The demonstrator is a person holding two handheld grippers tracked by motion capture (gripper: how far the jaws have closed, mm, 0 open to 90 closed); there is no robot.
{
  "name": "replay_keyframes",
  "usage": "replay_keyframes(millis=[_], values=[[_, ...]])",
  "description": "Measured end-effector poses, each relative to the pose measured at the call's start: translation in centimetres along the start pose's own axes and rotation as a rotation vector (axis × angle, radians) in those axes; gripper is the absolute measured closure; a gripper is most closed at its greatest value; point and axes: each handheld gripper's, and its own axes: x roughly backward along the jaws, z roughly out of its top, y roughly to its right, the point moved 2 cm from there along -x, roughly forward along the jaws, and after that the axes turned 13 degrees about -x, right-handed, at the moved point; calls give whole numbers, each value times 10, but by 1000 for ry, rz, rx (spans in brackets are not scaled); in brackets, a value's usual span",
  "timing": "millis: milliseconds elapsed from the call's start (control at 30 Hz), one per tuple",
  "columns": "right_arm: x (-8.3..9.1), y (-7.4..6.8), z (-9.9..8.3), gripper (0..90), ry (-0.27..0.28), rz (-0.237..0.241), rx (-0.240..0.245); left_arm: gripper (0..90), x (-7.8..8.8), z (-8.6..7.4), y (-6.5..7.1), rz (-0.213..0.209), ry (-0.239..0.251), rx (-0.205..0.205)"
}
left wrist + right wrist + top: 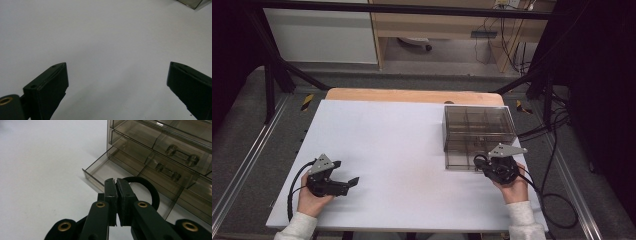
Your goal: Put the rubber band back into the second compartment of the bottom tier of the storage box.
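Drawers [478, 134] sit near the table's [387, 150] right edge. Our right gripper [116, 185] grips a black band [150, 191] over the open drawer [107, 171]; we release low. Left gripper [117, 75] gapes empty.

A drawer cabinet [479, 136] sits on the tabletop [397, 150] at its right rear, one low drawer [110, 171] pulled out. The right gripper [499, 167] is just before it, holding a looped band [147, 188] over that drawer; the left gripper [332, 181] rests at front left, well apart.

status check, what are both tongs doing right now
Left tongs open over bare table. Right tongs shut on black loop at open drawer. Nothing in the way.
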Motion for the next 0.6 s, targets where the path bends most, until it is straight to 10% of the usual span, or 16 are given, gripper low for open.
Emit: replay_keyframes(millis=[600], values=[[-19, 12, 6, 871, -24, -37, -7, 36, -1, 0, 0, 0, -2, -1]])
